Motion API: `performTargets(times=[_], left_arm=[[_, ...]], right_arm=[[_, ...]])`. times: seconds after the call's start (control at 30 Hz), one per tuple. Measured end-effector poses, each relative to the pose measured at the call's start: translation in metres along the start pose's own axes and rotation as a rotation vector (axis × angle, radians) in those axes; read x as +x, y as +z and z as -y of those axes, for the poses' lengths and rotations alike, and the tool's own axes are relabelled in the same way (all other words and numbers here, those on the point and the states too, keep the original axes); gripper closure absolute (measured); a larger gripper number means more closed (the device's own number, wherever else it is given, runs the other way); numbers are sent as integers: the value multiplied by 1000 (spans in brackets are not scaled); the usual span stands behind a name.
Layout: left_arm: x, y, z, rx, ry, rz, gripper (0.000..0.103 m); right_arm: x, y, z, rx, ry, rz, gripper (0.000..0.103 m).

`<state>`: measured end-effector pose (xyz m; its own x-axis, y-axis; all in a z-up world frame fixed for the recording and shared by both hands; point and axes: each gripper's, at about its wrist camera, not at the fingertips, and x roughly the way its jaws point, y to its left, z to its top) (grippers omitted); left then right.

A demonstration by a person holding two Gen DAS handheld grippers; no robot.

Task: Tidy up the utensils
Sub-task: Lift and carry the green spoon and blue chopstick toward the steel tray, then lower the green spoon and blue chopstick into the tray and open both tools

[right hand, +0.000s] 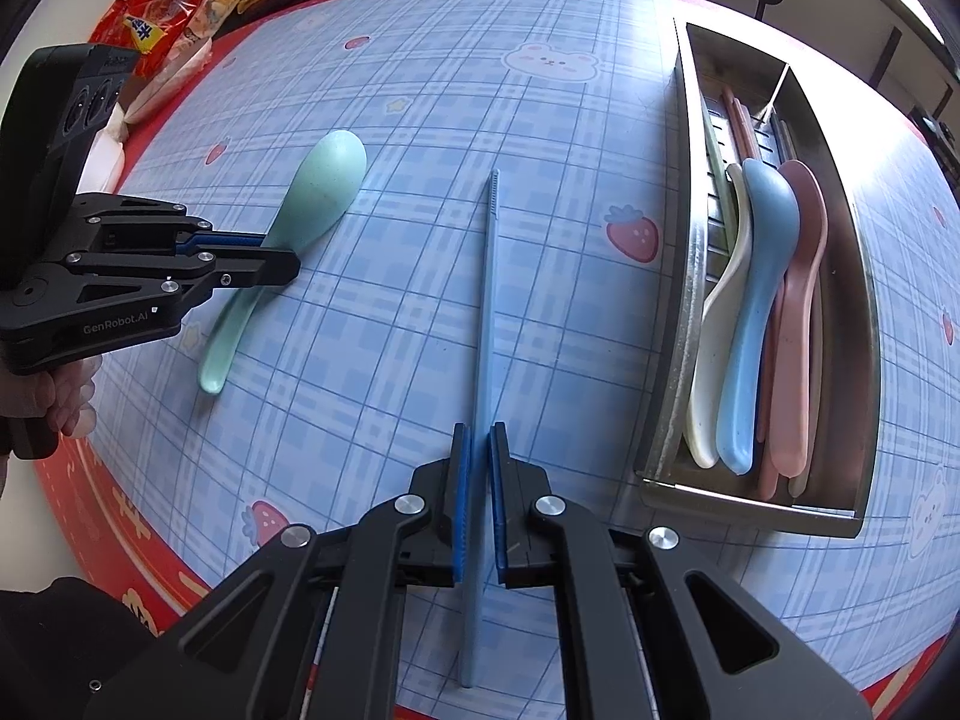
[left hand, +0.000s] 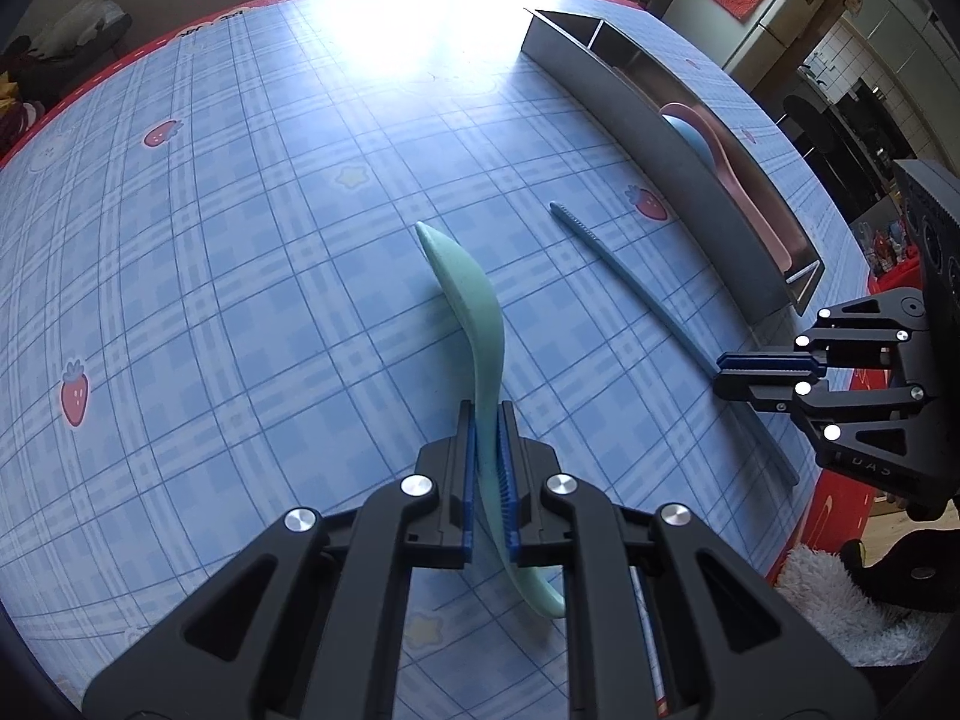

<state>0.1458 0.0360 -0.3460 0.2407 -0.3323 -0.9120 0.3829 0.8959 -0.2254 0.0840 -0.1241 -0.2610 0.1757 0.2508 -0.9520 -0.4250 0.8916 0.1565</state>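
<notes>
Grasp status: the left gripper (left hand: 487, 468) has its two blue pads pressed against the handle of the green spoon (right hand: 312, 198), so it is clamped on that spoon. The spoon's bowl rests on the surface (left hand: 240, 240) and its handle end points toward the near edge. The right gripper (right hand: 478, 492) straddles the blue chopstick (right hand: 489, 300); the pads sit just beside the shaft with a thin gap showing on each side, so the jaws are apart and no grip is made yet

Location: the chopstick lies flat on the surface between the green spoon and the metal tray (right hand: 678, 312), with its ridged tip pointing toward the far edge. The tray stands along the right edge of the surface and holds a white spoon (right hand: 717, 324), a blue spoon (right hand: 756, 276) and a pink spoon (right hand: 801, 300), stacked lengthwise, with further sticks under them

Handling, as judged:
- Green spoon: rigid, light, smooth. Hold at mid-handle, where the section is narrow and near-parallel; the curved bowl would slip out of flat pads
- Blue chopstick: thin, stiff, very light, prone to rolling or pivoting. Close on it low and square across the shaft, near its thicker rear half, so that it does not swing when lifted
</notes>
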Motion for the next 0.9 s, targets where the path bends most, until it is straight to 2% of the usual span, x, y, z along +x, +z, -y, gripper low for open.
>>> performTargets(times=[0.17,0.23,0.57,0.77,0.9], left_arm=[[-4,-5,2,13,19,-7,92],[-6,-9,1,2,18,-12,92],[-35,-26,-6,-23,-10,-7,92],[-53,-8,7,0,-34,30,92],[-59,14,20,23,-53,51,92]], right_arm=[[2,3,-5,-19,-10,-13,96],[1,4,-4,-13,18,-16,97],[-21,18,-4,-15,50,57,97],[-44,29,8,22,66,121,97],[-62,32,30,59,60,170,97]])
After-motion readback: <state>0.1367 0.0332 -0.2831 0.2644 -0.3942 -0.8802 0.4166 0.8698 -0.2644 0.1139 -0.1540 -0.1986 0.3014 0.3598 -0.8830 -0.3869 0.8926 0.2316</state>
